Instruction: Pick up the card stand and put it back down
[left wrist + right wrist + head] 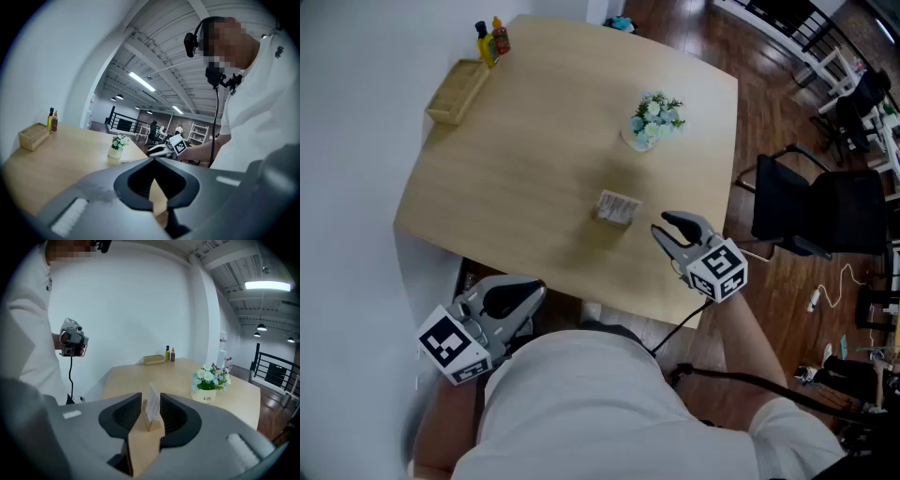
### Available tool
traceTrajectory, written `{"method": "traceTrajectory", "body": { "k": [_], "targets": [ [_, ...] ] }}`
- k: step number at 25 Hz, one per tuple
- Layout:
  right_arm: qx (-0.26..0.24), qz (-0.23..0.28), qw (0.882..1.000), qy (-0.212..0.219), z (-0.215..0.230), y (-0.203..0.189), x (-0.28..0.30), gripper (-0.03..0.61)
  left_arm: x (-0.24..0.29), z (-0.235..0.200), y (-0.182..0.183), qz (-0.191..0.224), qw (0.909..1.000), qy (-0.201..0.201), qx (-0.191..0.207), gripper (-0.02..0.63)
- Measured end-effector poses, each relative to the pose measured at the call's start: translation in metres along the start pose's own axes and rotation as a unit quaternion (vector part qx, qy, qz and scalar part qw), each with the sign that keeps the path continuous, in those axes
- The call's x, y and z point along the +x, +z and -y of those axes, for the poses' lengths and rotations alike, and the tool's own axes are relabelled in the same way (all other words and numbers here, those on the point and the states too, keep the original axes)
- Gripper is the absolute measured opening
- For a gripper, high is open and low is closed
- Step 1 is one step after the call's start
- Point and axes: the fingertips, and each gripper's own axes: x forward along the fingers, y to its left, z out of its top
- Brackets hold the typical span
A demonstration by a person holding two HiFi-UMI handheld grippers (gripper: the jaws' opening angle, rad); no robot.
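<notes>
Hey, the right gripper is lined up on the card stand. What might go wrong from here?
1. The right gripper is open and short of the card stand. A jaw tip nudging the stand on the way in might tip it or slide it across the table.
2. Closing on the thin upright card rather than the wooden base could bend the card or pull it out.

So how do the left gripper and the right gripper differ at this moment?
The right gripper has its jaws apart; the left gripper has them together. The right gripper is over the table, aimed at the card stand but short of it; the left gripper is off its near edge. Both hold nothing.
</notes>
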Motion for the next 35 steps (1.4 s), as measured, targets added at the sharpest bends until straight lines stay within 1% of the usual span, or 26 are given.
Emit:
{"method": "traceTrajectory", "body": {
  "k": [4,8,15,19,25,33,35],
  "targets": [
    [-0.008,-0.004,1.000,0.021,0.023,-0.003,0.018,0.129,0.014,-0.001,0.004,0.008,0.9999,0.011,-0.004,0.002],
    [-0.011,-0.009,0.999,0.051,0.033,-0.010,0.038,0.129,0.021,0.003,0.012,0.027,0.9993,0.018,-0.019,0.002],
    [-0.016,-0.021,0.995,0.100,0.031,-0.019,0.067,0.129,0.018,0.004,0.009,0.022,0.9980,0.053,-0.028,0.002],
    [-0.021,-0.027,0.992,0.122,0.026,-0.023,0.079,0.130,0.018,0.002,0.008,0.015,0.9976,0.061,-0.031,0.002],
    [-0.017,-0.030,0.990,0.139,0.025,-0.029,0.093,0.128,0.024,0.001,0.008,0.009,0.9974,0.065,-0.029,0.002],
    [-0.026,-0.028,0.988,0.149,0.020,-0.029,0.097,0.036,0.022,-0.002,0.006,0.006,0.9967,0.077,-0.027,0.002],
    [-0.027,-0.028,0.988,0.149,0.019,-0.029,0.097,0.031,0.021,-0.002,0.006,0.004,0.9965,0.080,-0.023,0.003]
  ]
}}
